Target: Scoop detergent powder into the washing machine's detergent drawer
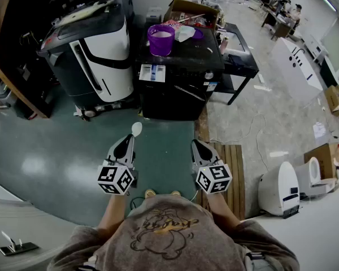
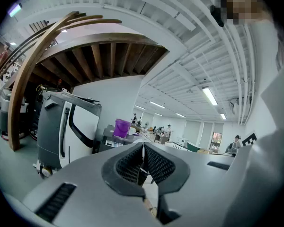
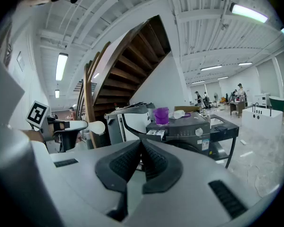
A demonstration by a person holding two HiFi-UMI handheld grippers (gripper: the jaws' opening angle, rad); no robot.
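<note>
While the left gripper [image 1: 131, 139] clamps a white plastic spoon [image 1: 137, 129] and the right gripper [image 1: 195, 143] is closed on nothing, scooping looks unstarted; purple plastic tub [image 1: 161, 39] and white detergent drawer [image 1: 152, 72] sit at the black washing machine's [image 1: 178, 92] left corner, well apart.

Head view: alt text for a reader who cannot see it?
A person holds two grippers over a green floor: the left gripper shut on a white spoon, the right gripper shut, empty. Ahead, a black washing machine bears a purple tub.
</note>
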